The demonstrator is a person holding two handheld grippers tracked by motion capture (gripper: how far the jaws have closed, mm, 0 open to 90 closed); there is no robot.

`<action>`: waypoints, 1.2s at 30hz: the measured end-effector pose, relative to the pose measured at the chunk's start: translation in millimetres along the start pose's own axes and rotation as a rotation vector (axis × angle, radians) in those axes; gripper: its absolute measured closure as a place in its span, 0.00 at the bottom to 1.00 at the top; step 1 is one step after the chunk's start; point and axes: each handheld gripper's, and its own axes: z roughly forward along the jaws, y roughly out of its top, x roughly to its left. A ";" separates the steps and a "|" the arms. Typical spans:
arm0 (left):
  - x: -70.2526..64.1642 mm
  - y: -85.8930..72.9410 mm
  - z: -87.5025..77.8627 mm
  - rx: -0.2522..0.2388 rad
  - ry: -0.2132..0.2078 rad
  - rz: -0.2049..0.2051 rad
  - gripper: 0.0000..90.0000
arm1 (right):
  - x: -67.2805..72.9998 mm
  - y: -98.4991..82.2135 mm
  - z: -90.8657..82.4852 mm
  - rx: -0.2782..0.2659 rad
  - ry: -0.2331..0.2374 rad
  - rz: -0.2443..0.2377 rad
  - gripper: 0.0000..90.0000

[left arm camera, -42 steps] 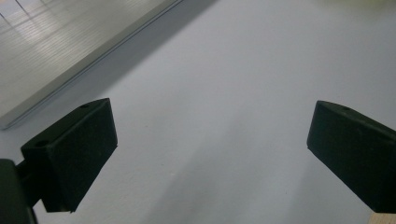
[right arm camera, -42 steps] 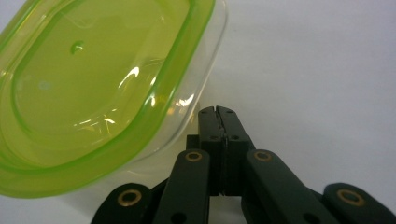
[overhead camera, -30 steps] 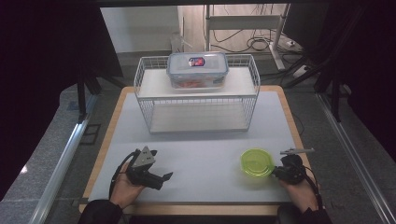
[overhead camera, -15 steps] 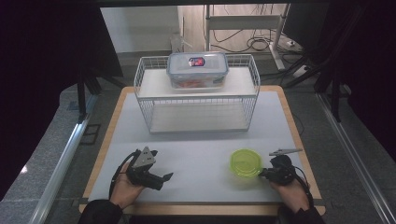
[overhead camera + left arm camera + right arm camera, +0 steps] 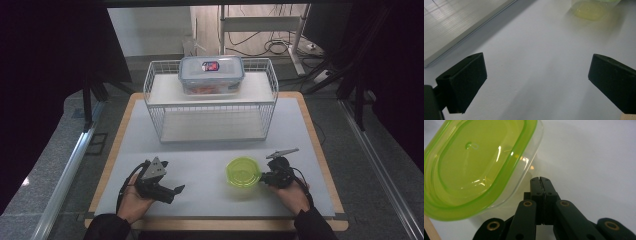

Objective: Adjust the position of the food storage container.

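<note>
From the high view I see my left tool (image 5: 167, 190) low at the near left of the worktop (image 5: 210, 150), held in my left hand (image 5: 131, 202), with my right tool (image 5: 267, 176) at the near right in my right hand (image 5: 292, 195). A round container with a green lid (image 5: 242, 171) sits on the white surface just beside the right tool, on its left. Farther back stands a white wire rack (image 5: 212, 102), and a clear lidded box (image 5: 211, 74) with something red inside rests on its upper shelf.

The left gripper view gives me what the overhead cannot: the left tool (image 5: 536, 77) has its two black jaws spread wide, nothing between them but bare worktop (image 5: 536, 57), and a pale yellow-green patch of the container (image 5: 590, 10) shows far off at the top edge.

The right gripper view settles the other side (from above I could not judge it): the right tool (image 5: 540, 180) has its jaws pressed flat together, holding nothing, their tips just beside the clear wall of the green-lidded container (image 5: 474, 162). I cannot tell whether the tips actually touch the wall. The lid looks translucent here, with a small raised dot near its middle.
</note>
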 end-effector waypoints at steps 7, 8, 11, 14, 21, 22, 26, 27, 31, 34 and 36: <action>0.3 -0.2 0.0 0.004 0.000 -0.001 0.02 | 13.0 13.7 13.9 0.010 0.026 -0.034 1.00; 0.4 -0.3 0.0 0.005 0.000 0.000 0.02 | 15.8 16.5 16.8 0.013 0.032 -0.043 1.00; 0.3 -0.2 0.0 0.005 0.000 0.000 0.02 | 20.8 21.2 22.1 0.019 0.041 -0.058 1.00; 0.4 -0.4 0.1 0.006 0.000 0.000 0.02 | 25.2 25.4 27.3 0.021 0.051 -0.069 1.00; 0.6 -0.5 -0.5 0.007 -0.001 0.003 0.02 | 32.6 34.0 35.7 0.021 0.067 -0.090 1.00; 0.7 -0.5 -0.5 0.007 -0.001 0.003 0.02 | 32.7 34.1 36.6 0.025 0.064 -0.096 1.00; 0.9 -0.8 -0.3 0.010 -0.002 0.003 0.02 | 28.7 31.6 36.2 0.029 0.044 -0.096 1.00; 0.9 -0.9 -0.2 0.012 -0.001 0.003 0.02 | 27.5 31.3 35.5 0.028 0.040 -0.097 1.00; 1.5 -1.5 0.1 0.013 0.007 0.000 0.02 | 22.6 29.8 29.0 0.008 0.015 -0.106 1.00; 2.4 -2.5 -0.6 0.019 0.017 0.000 0.03 | 20.2 27.7 23.2 -0.005 -0.018 -0.128 0.97; 3.3 -3.5 -0.6 0.027 0.022 0.003 0.03 | 18.2 25.7 18.4 -0.018 -0.033 -0.145 0.94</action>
